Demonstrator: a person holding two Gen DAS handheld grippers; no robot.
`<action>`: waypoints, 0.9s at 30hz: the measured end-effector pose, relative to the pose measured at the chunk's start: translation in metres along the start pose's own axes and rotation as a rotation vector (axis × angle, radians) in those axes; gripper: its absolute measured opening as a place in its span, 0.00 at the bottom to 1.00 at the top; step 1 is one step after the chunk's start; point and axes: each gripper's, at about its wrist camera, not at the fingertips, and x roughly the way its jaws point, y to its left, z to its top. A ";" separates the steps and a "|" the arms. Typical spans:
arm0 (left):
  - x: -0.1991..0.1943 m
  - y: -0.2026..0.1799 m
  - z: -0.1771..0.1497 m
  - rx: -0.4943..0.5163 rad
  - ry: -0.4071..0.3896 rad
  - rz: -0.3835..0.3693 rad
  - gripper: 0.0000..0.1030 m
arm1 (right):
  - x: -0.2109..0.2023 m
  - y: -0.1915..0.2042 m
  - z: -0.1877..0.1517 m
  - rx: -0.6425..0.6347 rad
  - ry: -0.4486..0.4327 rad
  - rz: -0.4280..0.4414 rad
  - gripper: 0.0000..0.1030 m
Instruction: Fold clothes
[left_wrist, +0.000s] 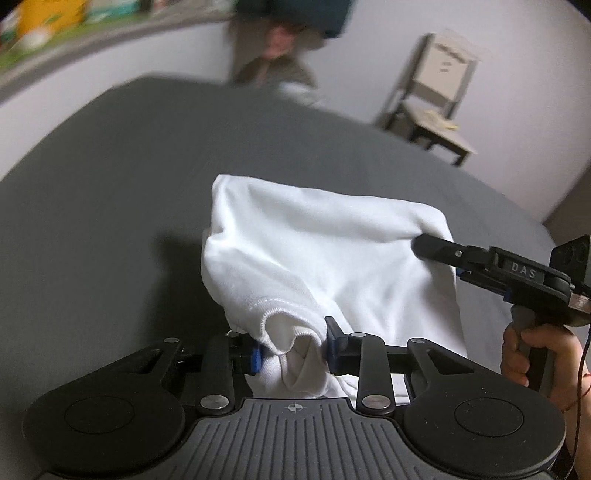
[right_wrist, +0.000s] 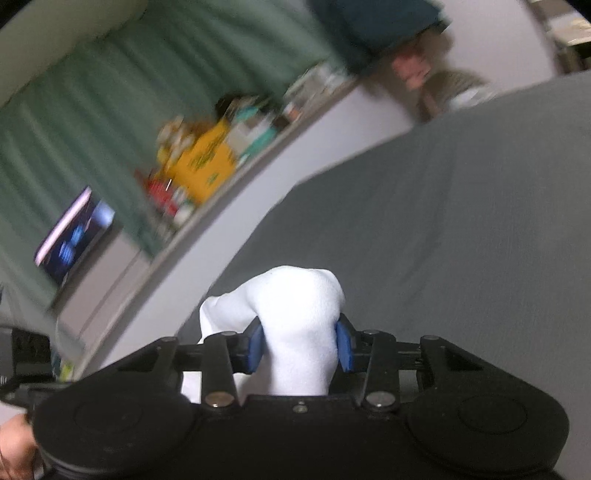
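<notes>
A white garment (left_wrist: 317, 251) hangs lifted above the grey bed (left_wrist: 110, 166), stretched between both grippers. My left gripper (left_wrist: 293, 349) is shut on a bunched, stitched hem edge at the bottom of the left wrist view. My right gripper (left_wrist: 419, 245) comes in from the right in that view, clamped on the garment's right corner, with a hand (left_wrist: 532, 354) on its handle. In the right wrist view, the right gripper (right_wrist: 301, 345) is shut on a bulging fold of the white garment (right_wrist: 299, 314), which hides most of the space between its blue pads (right_wrist: 345, 345).
The grey bed (right_wrist: 461, 221) fills most of both views. A person (left_wrist: 275, 55) sits beyond its far edge. A wooden chair (left_wrist: 432, 96) stands at the back right by the wall. A cluttered shelf (right_wrist: 207, 162), green curtains and a lit screen (right_wrist: 74, 236) line the left.
</notes>
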 end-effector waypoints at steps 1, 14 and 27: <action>0.004 -0.012 0.011 0.026 -0.016 -0.019 0.31 | -0.010 -0.006 0.009 0.005 -0.031 -0.019 0.37; 0.132 -0.143 0.063 0.115 -0.052 -0.151 0.31 | -0.075 -0.113 0.050 0.045 -0.239 -0.420 0.38; 0.148 -0.108 0.033 -0.035 -0.028 -0.118 0.87 | -0.055 -0.114 0.029 0.088 -0.204 -0.630 0.75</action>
